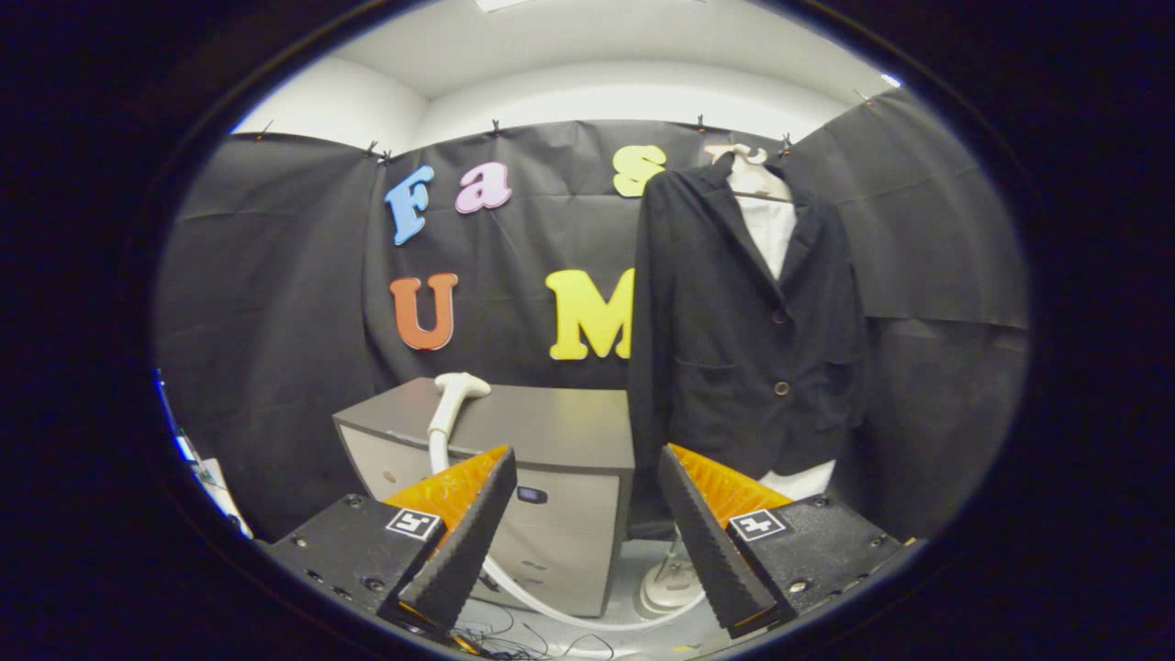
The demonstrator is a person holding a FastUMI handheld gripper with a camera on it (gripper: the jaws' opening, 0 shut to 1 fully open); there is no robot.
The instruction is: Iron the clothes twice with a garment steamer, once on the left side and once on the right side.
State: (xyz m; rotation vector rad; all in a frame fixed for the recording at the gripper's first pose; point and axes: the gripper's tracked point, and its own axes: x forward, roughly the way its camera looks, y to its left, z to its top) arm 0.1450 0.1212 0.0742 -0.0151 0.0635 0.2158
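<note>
A dark jacket [744, 340] over a white shirt [769, 229] hangs on a mannequin stand, beyond my right finger. The white steamer head [454, 395] rests on top of a grey cabinet [551, 431], beyond my left finger. Its white hose [532, 601] runs down the cabinet front and curves along the floor toward the stand's base [670, 588]. My gripper [586, 473] is open, its fingers wide apart with nothing between them. It is well short of both the steamer and the jacket.
The grey cabinet stands against the black cloth wall, left of the jacket. Thin dark cables [514, 643] lie on the floor just below the fingers. Some clutter [207, 468] sits at the far left by the cloth.
</note>
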